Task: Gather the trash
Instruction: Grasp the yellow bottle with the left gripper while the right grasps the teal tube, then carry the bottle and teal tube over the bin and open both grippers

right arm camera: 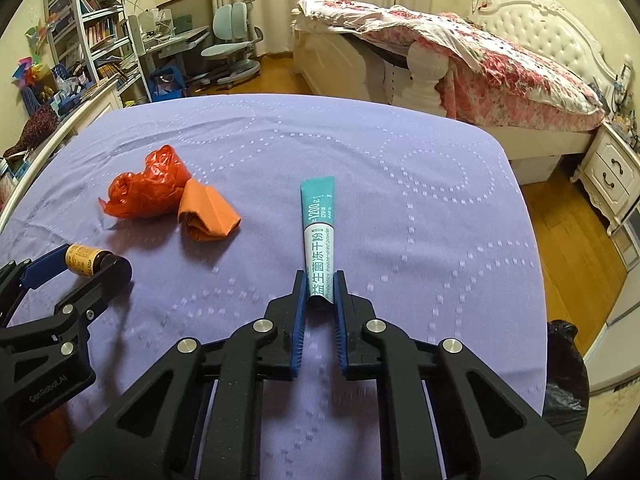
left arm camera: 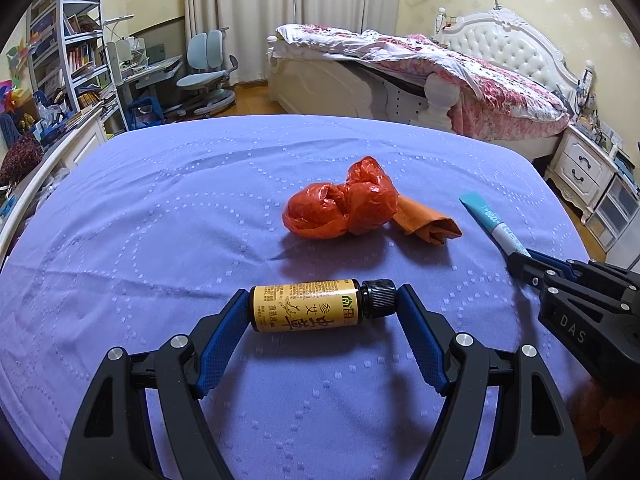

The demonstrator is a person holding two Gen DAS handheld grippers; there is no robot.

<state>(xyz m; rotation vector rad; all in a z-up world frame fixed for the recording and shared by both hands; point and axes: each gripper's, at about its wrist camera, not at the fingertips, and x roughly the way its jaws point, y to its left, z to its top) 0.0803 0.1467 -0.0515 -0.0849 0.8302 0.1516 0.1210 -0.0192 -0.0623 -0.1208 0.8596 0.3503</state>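
My left gripper (left arm camera: 322, 306) is shut on a small brown bottle (left arm camera: 306, 306) with a yellow label and black cap, held end to end across the jaws just above the purple bedsheet (left arm camera: 160, 208). My right gripper (right arm camera: 320, 286) is shut on the near end of a teal and white powder sachet (right arm camera: 318, 224), which points away from me. A crumpled red plastic bag (left arm camera: 340, 208) and a folded orange paper (left arm camera: 426, 222) lie together in the middle of the sheet. The bag (right arm camera: 146, 188), the paper (right arm camera: 208, 216) and the bottle (right arm camera: 84, 260) also show in the right wrist view.
A black trash bag (right arm camera: 566, 376) sits off the sheet's right edge. Beyond are a bed with floral bedding (left arm camera: 460, 68), a white nightstand (left arm camera: 584, 164), a desk with a blue chair (left arm camera: 208, 72) and bookshelves (left arm camera: 76, 52) at the left.
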